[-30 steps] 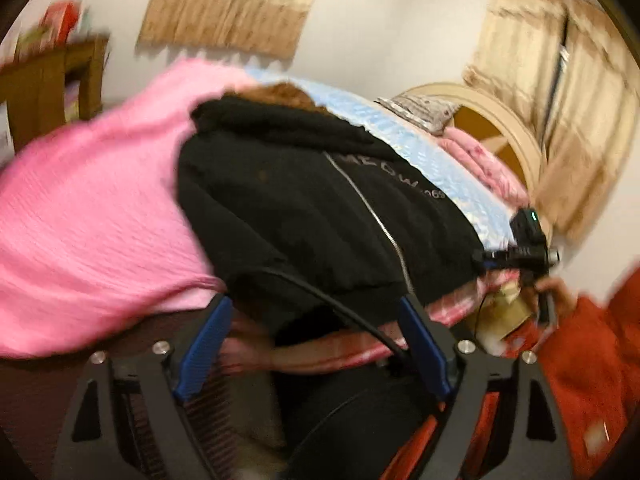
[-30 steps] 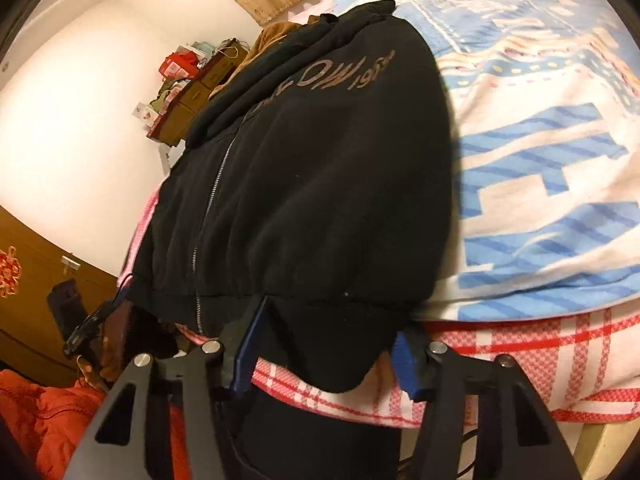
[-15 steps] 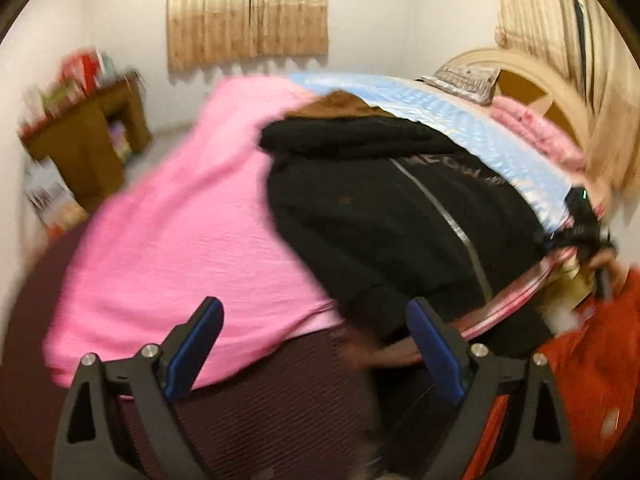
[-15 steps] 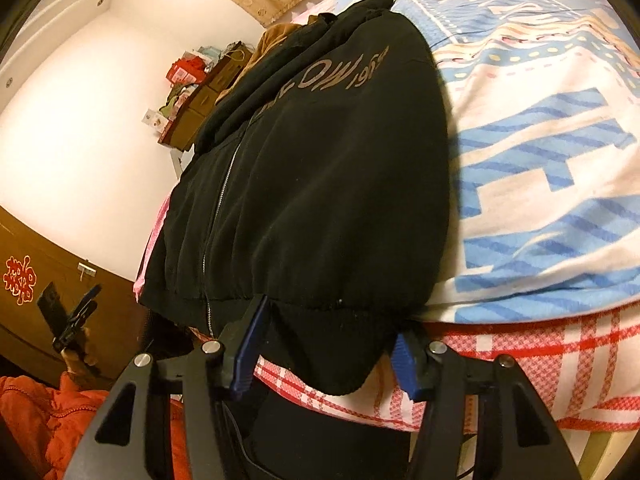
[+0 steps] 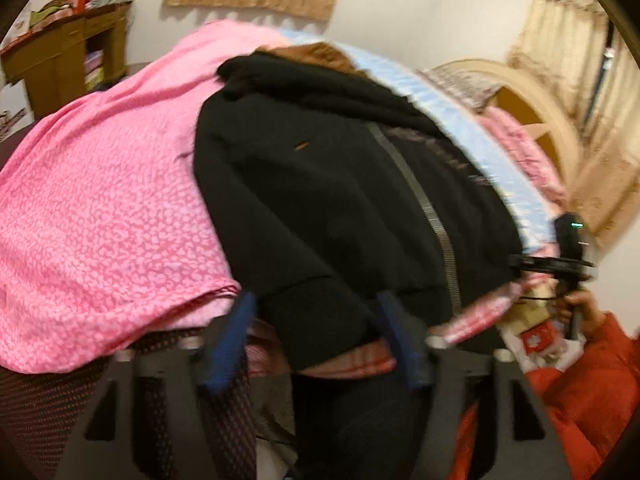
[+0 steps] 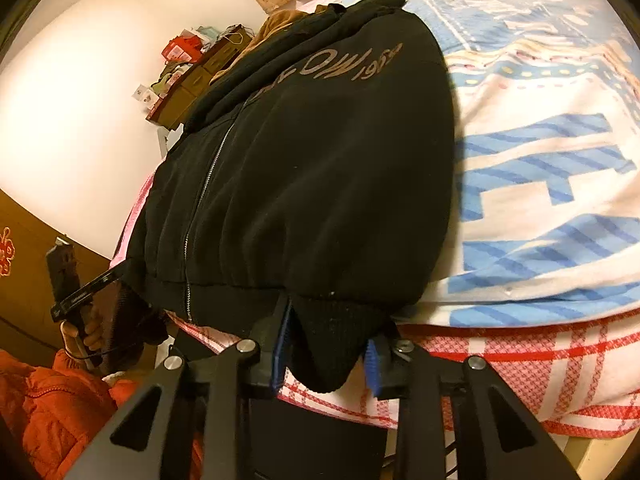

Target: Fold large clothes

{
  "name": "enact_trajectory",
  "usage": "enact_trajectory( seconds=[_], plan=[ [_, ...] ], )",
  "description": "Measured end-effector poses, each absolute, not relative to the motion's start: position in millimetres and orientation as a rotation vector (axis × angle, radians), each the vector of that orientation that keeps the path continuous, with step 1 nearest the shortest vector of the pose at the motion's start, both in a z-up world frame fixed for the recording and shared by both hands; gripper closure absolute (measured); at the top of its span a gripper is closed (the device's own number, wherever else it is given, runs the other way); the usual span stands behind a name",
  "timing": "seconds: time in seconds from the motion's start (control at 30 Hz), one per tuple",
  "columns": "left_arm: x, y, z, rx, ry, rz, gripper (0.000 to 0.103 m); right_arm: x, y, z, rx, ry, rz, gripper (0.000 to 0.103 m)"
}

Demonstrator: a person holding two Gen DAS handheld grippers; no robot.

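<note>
**Both grippers close in on the black jacket's bottom edge**

A second ago the right gripper's fingers stood wide on each side of the hem. Now they have come much nearer together, and they are closing. The left gripper has swung back to the jacket after looking out over the pink blanket half a second ago.

On the far left stands a brown shelf (image 5: 68,60). Next to it the pink blanket (image 5: 104,200) covers the left part of the bed. The black jacket (image 5: 340,200) lies flat in the middle, zip up, with its bottom edge hanging over the near side of the bed.

The left gripper (image 5: 316,324) has its fingers on each side of the jacket's left corner. They are closing but do not press the cloth yet.

The right gripper (image 6: 330,344) has a hanging flap of the hem between its fingers. One blue pad touches the flap. I cannot tell if the other does.

To the right is the blue and white quilt (image 6: 540,184), with a red checked sheet (image 6: 520,376) under it.
</note>
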State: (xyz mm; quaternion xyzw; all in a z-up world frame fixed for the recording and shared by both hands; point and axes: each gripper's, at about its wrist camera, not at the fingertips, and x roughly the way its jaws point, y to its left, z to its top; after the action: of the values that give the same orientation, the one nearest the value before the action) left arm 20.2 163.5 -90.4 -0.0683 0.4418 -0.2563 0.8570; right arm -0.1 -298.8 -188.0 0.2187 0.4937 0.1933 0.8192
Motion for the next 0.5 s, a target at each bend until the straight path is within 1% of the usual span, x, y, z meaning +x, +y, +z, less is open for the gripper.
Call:
enact_trajectory(
  seconds=[0.03, 0.1, 0.2, 0.27, 0.3, 0.33, 0.37, 0.4, 0.47, 0.5],
  plan=[
    [16.7, 167.3, -87.0, -0.157, 0.915, -0.561, 0.017, 0.1, -301.0, -190.1, 0.485, 1.049, 0.416, 0.071],
    [14.4, 166.6, -86.0, -0.185, 0.917, -0.598, 0.016, 0.2, -304.1, -192.6, 0.518, 1.045, 0.423, 0.071],
    [21.4, 159.5, -97.3, -0.201, 0.974, -0.586, 0.016, -1.2, -308.3, -194.9, 0.558, 1.039, 0.432, 0.071],
    [30.4, 148.0, -108.7, -0.199, 1.033, -0.554, 0.02, -1.6, -308.6, -195.1, 0.57, 1.036, 0.43, 0.071],
    [28.7, 143.9, -106.2, -0.18, 1.007, -0.548, 0.02, -1.6, -307.7, -194.5, 0.567, 1.036, 0.429, 0.071],
    [29.6, 141.0, -107.5, -0.184, 1.024, -0.553, 0.022, -1.5, -306.1, -194.1, 0.565, 1.036, 0.427, 0.071],
    [32.3, 139.4, -110.5, -0.195, 1.047, -0.547, 0.025, -1.3, -304.2, -194.2, 0.564, 1.037, 0.425, 0.071],
    [34.7, 138.6, -114.9, -0.201, 1.075, -0.526, 0.035, -0.8, -304.1, -194.4, 0.567, 1.039, 0.423, 0.071],
    [35.8, 135.3, -117.0, -0.159, 1.071, -0.505, 0.057, -0.9, -304.1, -195.2, 0.57, 1.046, 0.423, 0.071],
    [34.4, 136.1, -116.8, -0.155, 1.069, -0.496, 0.073, -0.8, -303.5, -194.1, 0.561, 1.049, 0.421, 0.073]
  ],
)
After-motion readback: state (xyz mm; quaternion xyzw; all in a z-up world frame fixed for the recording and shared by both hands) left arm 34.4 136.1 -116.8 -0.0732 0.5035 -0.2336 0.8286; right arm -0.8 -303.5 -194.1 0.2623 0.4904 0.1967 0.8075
